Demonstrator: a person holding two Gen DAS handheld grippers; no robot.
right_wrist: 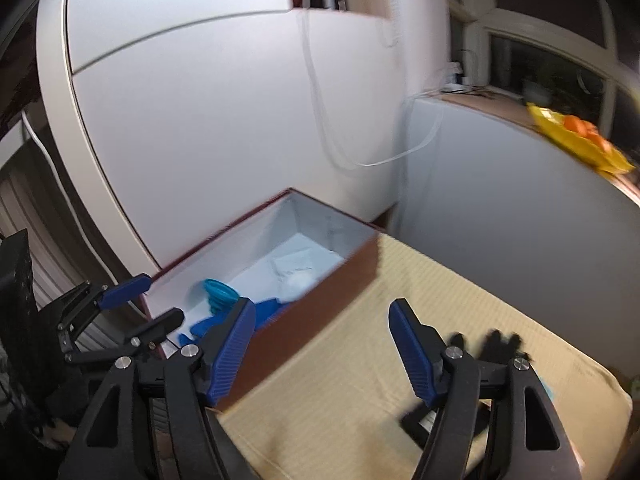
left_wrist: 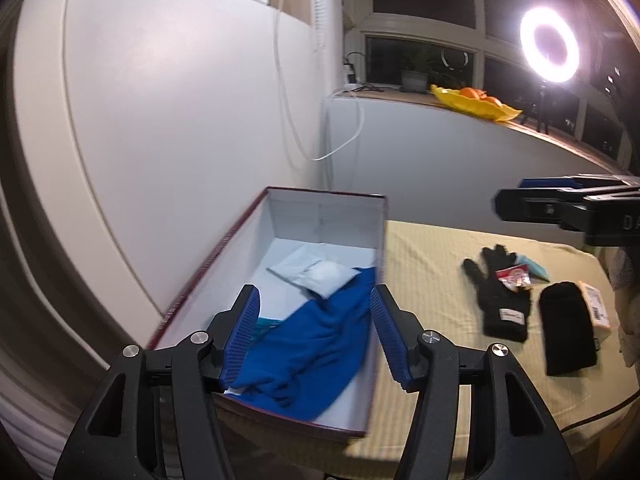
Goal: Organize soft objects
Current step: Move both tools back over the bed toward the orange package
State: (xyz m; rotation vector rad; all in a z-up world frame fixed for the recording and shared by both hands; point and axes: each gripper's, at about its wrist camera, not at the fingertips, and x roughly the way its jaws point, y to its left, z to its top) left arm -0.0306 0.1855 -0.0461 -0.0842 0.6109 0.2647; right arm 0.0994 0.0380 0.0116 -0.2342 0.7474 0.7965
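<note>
Your left gripper (left_wrist: 314,336) hangs over the near end of the box (left_wrist: 208,268), fingers spread apart, nothing pressed between the pads. Blue cloth (left_wrist: 316,344) lies crumpled in the box below it, running from the near end toward the middle. A white packet (left_wrist: 316,276) sits on the box floor past the cloth, toward the far end. A teal item (right_wrist: 218,294) shows against the left wall of the box, beside the cloth.

Your right gripper (right_wrist: 322,350) is over the tabletop (right_wrist: 340,340), just right of the box's long side. Fingers wide apart, empty. View is blurred.

The box stands at the far left corner of the tabletop, against the wall. Black glove (left_wrist: 498,298) lies flat toward the right edge, with a small red-and-white packet (left_wrist: 514,278) on it. A black pouch (left_wrist: 568,334) lies just right of the glove, apart from it. An orange-edged card (left_wrist: 598,306) touches the pouch's right side.
</note>
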